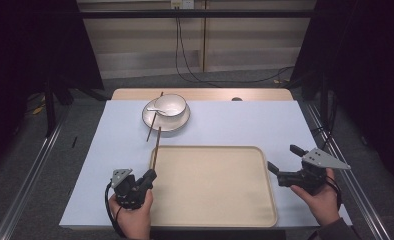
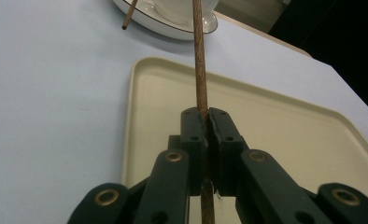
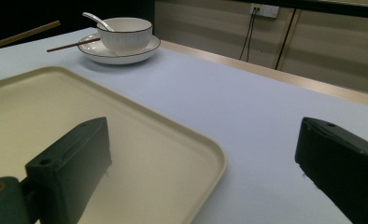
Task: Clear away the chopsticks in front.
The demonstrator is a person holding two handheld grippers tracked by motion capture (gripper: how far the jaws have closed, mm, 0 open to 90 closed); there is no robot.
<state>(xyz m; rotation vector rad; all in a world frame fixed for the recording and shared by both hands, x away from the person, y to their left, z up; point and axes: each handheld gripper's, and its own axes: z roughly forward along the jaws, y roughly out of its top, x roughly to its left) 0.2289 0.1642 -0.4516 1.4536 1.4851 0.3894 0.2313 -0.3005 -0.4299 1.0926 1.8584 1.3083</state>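
Left gripper carrying one chopstick toward the tray

Nearest, the left gripper (image 1: 150, 176) at 7 o'clock has its jaws pinching a chopstick (image 1: 156, 147) that points to 12 along the tray (image 1: 265, 210) edge; likely next, lower it level onto the tray, then release. The right gripper (image 1: 281, 161) at 4 o'clock hovers, jaws spread. Farther, at 12, a second chopstick (image 1: 152, 125) lies on the plate (image 1: 181, 123) beside the bowl (image 1: 171, 104) on the bench (image 1: 235, 125)

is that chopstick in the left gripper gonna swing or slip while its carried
The chopstick looks stiff and light. The left gripper clamps it near one end, so the long free end may pivot. Its round, smooth shaft could slip or roll once released.
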